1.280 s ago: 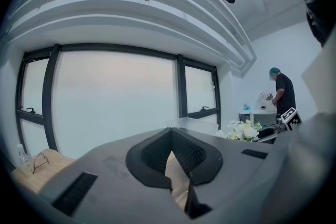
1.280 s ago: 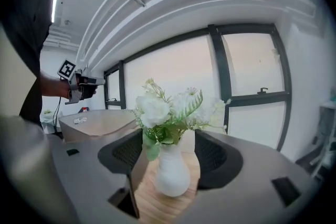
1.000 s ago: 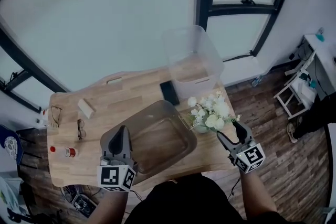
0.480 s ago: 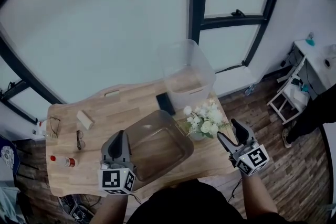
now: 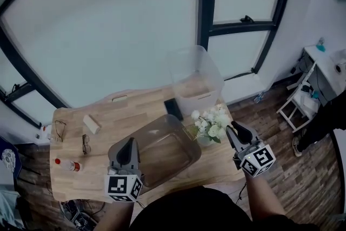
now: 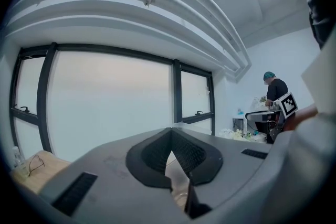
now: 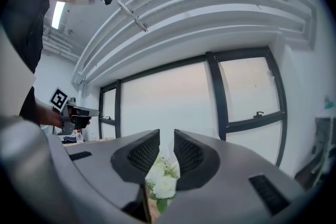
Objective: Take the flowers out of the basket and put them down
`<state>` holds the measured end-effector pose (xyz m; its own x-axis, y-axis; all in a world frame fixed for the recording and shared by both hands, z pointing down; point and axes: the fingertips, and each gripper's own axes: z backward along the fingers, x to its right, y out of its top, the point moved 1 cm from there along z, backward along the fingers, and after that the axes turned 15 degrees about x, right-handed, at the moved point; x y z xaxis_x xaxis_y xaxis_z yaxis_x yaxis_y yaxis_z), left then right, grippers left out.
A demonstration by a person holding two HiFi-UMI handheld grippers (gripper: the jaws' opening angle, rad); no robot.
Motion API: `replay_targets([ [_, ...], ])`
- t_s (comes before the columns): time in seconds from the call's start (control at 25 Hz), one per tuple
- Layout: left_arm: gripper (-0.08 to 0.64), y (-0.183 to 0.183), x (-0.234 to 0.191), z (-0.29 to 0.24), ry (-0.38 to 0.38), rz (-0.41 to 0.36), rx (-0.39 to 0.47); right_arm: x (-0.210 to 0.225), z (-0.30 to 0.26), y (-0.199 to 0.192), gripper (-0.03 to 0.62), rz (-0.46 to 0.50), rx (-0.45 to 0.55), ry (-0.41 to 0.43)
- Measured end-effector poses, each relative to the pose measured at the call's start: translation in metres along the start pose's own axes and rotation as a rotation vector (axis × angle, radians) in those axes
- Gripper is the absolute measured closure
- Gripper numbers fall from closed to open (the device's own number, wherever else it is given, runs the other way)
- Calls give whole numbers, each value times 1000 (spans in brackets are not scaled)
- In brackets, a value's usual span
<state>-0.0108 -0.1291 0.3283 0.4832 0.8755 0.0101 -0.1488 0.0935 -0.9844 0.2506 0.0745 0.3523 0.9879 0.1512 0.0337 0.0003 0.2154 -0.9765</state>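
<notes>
A bunch of white flowers point(image 5: 210, 123) with green leaves lies on the wooden table point(image 5: 108, 116), just right of the tinted clear basket point(image 5: 162, 151). My right gripper point(image 5: 237, 131) sits right of the flowers and points at them. In the right gripper view its jaws point(image 7: 167, 147) are closing to a narrow gap. The flowers point(image 7: 161, 181) show through that gap just ahead, and I see no pad pressing on them. My left gripper point(image 5: 125, 150) is at the basket's near left rim. Its jaws point(image 6: 171, 152) meet at the tips, with clear plastic showing between them.
A tall clear bin point(image 5: 197, 76) stands at the back of the table with a black phone point(image 5: 173, 108) in front of it. On the left lie two pairs of glasses point(image 5: 85, 143), a small pale block point(image 5: 91, 123) and a red-capped bottle point(image 5: 67, 165). The table's right edge is close to the flowers.
The right gripper's jaws have narrowed from wide open, and it has come closer to the flowers. The left gripper stays at the basket rim. The view has shifted slightly.
</notes>
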Motion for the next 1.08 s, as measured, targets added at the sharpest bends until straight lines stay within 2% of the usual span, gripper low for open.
replay_targets([
  [0.08,555,1,-1,2,9,1,1,-1,-2,-2,554,0,-4,-1],
  [0.12,555,1,-2,2,13,1,1,-2,-4,-3,569,1,-8,2],
  [0.48,555,1,-4,2,29,1,6,-10,-13,-5,569,1,-15,31],
  [1.08,555,0,-7,-10,20,10,15,-8,-16,-5,569,28,-28,22],
])
